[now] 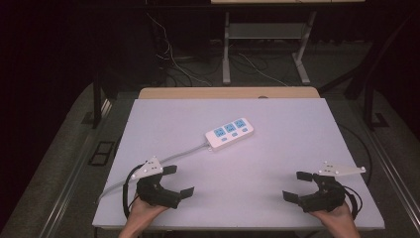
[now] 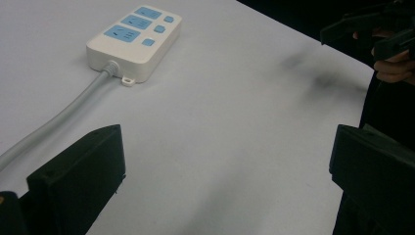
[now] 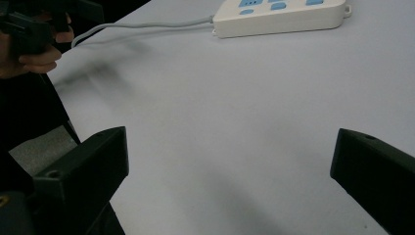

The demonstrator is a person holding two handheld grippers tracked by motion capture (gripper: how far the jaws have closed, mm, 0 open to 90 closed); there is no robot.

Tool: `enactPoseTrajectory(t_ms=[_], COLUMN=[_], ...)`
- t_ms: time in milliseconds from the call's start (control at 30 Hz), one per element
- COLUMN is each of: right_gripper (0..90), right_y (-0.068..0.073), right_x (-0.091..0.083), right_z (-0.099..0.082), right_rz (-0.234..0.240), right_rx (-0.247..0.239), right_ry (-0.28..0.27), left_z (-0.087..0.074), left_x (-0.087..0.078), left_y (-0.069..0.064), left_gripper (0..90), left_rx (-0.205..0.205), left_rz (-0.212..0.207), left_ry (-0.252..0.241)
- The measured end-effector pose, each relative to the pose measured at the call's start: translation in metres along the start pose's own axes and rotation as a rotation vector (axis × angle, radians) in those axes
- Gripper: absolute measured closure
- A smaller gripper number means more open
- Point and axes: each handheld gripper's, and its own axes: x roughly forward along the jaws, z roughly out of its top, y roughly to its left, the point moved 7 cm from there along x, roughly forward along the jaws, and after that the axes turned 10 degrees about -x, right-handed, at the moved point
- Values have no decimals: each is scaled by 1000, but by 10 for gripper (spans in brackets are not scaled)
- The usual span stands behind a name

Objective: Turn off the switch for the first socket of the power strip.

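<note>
The power strip (image 1: pixel 230 133) lies near the middle of the table (image 1: pixel 277 119), its grey cord (image 1: pixel 185 152) running toward the left gripper (image 1: pixel 181 180). Both the left gripper and the right gripper (image 1: pixel 295 185) are near the strip's front side, jaws spread wide and empty. A careless reach could catch the cord and drag the strip.

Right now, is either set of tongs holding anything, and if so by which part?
Nothing is held. The left tongs and right tongs both stand open over the bare table, apart from the power strip and its cable.
</note>
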Motion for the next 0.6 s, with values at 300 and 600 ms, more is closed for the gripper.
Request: enactPoseTrajectory(t_ms=[300, 600], right_gripper=[5, 5], right_y=[-1, -1], right_x=[0, 0], right_z=[-1, -2], right_rz=[-1, -3], right_rx=[4, 7], right_ry=[4, 9], left_z=[9, 18], left_x=[7, 18], left_y=[-2, -1], left_gripper=[0, 0], left_rx=[-1, 9], left_rz=[-9, -16], left_ry=[33, 69])
